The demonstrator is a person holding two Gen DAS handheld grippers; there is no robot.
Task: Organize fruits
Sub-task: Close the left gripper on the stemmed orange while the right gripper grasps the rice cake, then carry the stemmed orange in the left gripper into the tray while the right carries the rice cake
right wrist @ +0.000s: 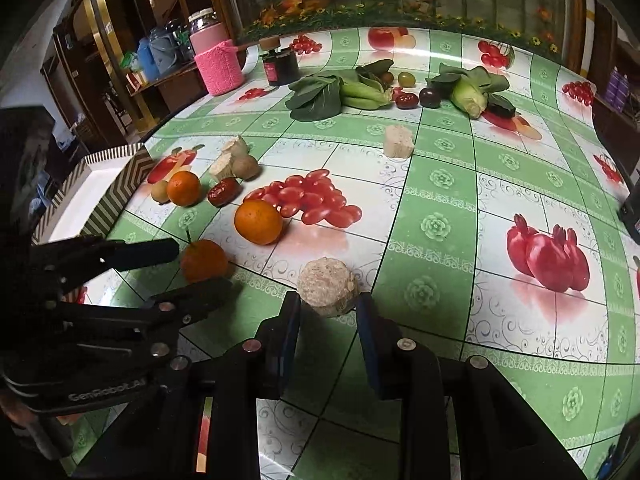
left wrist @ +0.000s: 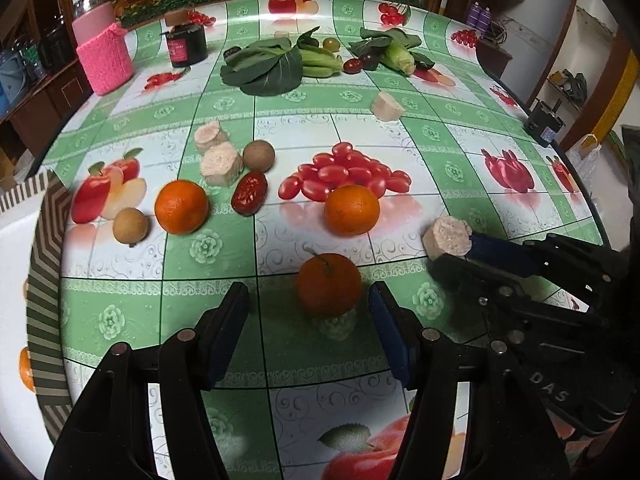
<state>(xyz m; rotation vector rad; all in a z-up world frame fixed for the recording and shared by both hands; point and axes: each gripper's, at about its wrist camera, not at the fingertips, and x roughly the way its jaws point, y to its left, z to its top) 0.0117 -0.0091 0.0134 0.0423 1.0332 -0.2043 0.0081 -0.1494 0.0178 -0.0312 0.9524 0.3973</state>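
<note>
My left gripper is open around a stemmed orange that sits on the table between its fingers; the same orange shows in the right wrist view. My right gripper is open around a beige cut chunk, seen also from the left. Two more oranges, a red date, two brown round fruits and two beige chunks lie further out. A striped box stands at the left.
Leafy greens, green pods, corn, dark fruits and another beige chunk lie at the back. A pink-sleeved jar and a dark jar stand back left. The table edge curves on the right.
</note>
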